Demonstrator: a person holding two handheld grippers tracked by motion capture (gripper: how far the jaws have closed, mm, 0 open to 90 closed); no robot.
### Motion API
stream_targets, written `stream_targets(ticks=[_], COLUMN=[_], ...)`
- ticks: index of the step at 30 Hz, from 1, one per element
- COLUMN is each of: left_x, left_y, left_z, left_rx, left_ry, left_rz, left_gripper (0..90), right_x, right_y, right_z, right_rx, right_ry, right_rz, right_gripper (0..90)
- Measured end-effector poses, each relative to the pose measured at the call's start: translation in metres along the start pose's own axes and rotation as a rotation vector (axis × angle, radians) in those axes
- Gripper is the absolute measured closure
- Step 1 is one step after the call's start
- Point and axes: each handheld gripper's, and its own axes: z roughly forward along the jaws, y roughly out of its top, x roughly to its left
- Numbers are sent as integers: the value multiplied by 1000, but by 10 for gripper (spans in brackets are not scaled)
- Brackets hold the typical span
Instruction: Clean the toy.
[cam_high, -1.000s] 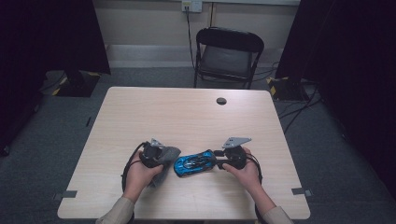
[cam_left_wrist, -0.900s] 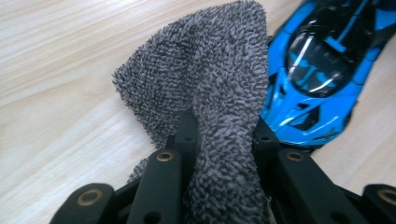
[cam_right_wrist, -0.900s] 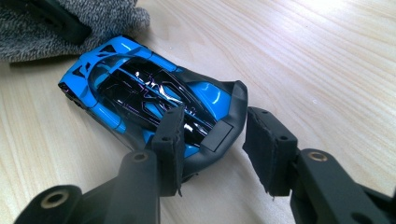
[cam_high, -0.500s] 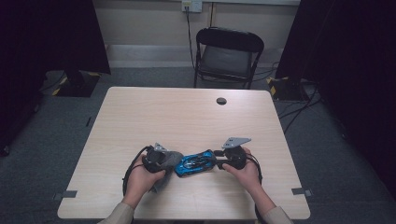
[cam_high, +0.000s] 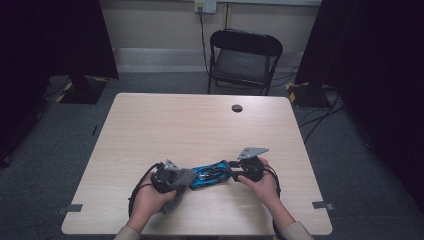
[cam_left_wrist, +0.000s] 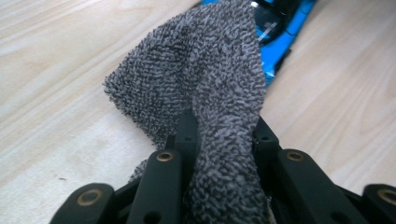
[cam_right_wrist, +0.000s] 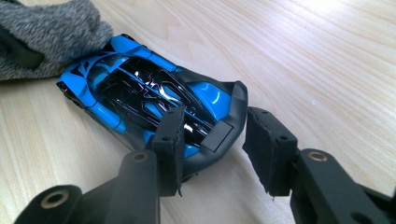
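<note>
On the wooden table (cam_high: 200, 125), right claw (cam_right_wrist: 212, 140) grips the blue toy car's (cam_right_wrist: 140, 93) rear.

Glossy blue-black toy car (cam_right_wrist: 149, 100) flat on table, grey towel (cam_left_wrist: 205, 88) touching its nose.

Overhead forward-down view; two close gripper-mounted views sharing toy car (cam_right_wrist: 149, 100)

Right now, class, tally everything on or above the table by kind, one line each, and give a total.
Toy cars: 1, the blue toy car
Cloths: 1, the grey cloth
Grippers: 2, the left gripper and the right gripper
Round dark cable holes in the table: 1, the cable hole
Total: 5
</note>
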Motion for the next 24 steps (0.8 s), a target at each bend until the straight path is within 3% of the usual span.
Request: stream_targets(ticks=[7,15,19,24], left_x=[-12,-17,-17,-13], left_y=[0,-1,0,2], left_z=[-1,-2,-3,-7], left_rx=[12,12,13,-1], left_ry=[-29,-55,-59,-44], left_rz=[34,37,40,37], left_gripper=[714,715,715,715], right_x=[1,0,0,1], right_y=[0,-1,0,0], right_z=[0,0,0,-1], right_rx=[-5,-6,-2,6], right_ry=[-3,-3,-8,-24], right_rz=[3,6,13,29], right_gripper=[579,572,552,463])
